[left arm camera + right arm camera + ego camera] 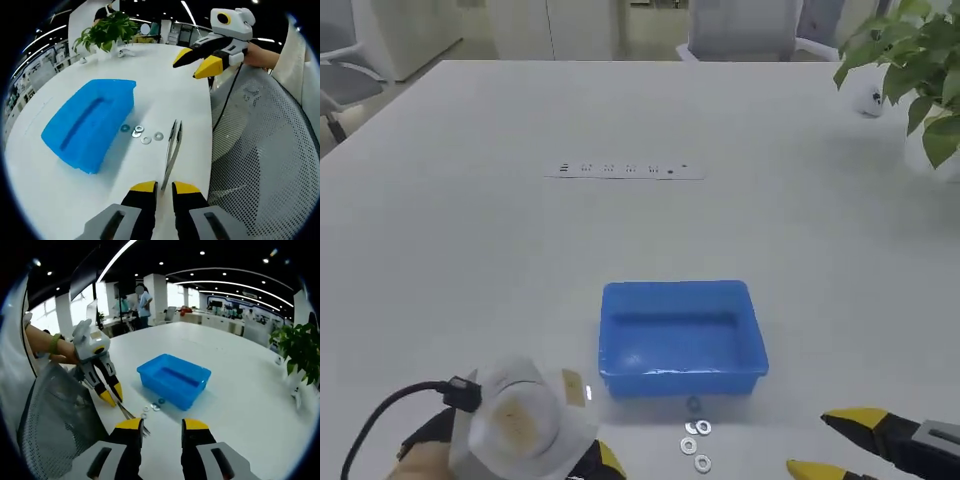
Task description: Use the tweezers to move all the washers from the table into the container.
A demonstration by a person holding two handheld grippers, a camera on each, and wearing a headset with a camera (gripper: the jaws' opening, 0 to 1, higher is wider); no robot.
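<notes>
A blue container stands on the white table. Several metal washers lie just in front of it, near the table's front edge; the left gripper view has them at the container's side. Thin metal tweezers lie beside the washers, their joined end running in between the nearly closed jaws of my left gripper. My right gripper hovers open and holds nothing. It is right of the washers in the head view. The right gripper view has the left gripper at the tweezers' end.
A potted plant stands at the far right of the table. A socket strip is set into the tabletop beyond the container. A mesh chair sits close against the table's near edge.
</notes>
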